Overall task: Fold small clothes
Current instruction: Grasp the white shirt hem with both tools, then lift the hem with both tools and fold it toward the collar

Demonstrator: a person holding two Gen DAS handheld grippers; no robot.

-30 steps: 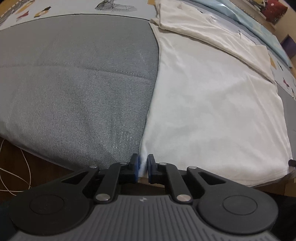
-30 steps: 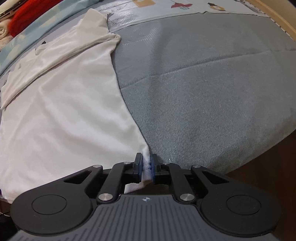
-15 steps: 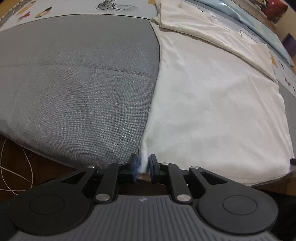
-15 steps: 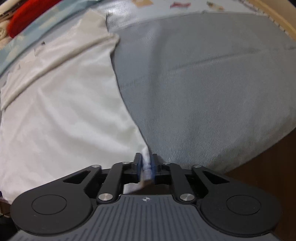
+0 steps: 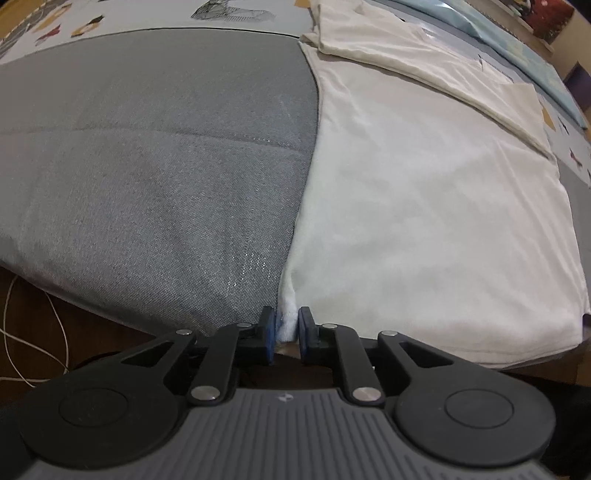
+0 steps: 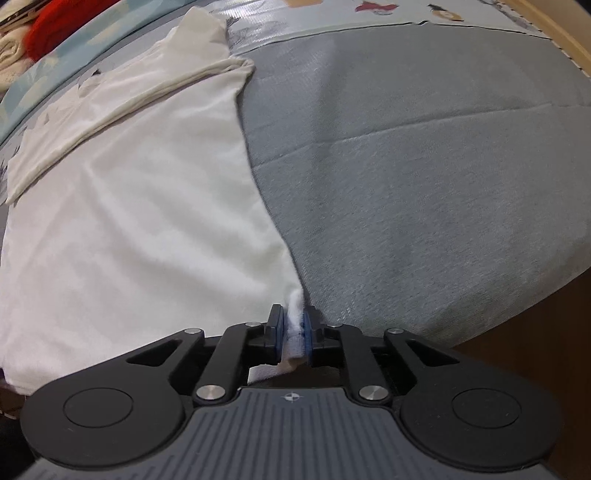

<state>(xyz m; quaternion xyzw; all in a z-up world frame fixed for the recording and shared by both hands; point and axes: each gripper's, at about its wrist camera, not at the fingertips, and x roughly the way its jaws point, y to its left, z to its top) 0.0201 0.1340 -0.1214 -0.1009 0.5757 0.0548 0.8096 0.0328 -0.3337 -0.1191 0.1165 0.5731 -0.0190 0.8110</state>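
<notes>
A white shirt [image 5: 424,206] lies flat on a grey cushion [image 5: 155,173], with its far part folded over into a cream band [image 5: 424,59]. My left gripper [image 5: 287,325] is shut on the shirt's near left corner at the cushion's front edge. In the right wrist view the same shirt [image 6: 136,229] covers the left half. My right gripper [image 6: 293,328] is shut on the shirt's near right corner, and the cloth bunches up between the blue pads.
The grey cushion [image 6: 424,177] drops off at its front edge to a brown floor [image 6: 546,332]. A white cable [image 5: 33,332] lies on the floor at left. A patterned sheet [image 5: 147,18] lies behind. Red and cream fabrics [image 6: 48,26] sit far left.
Both grippers keep their hold on the shirt's near corners. The cloth has bunched up more between each pair of pads, and the right view has shifted slightly.
</notes>
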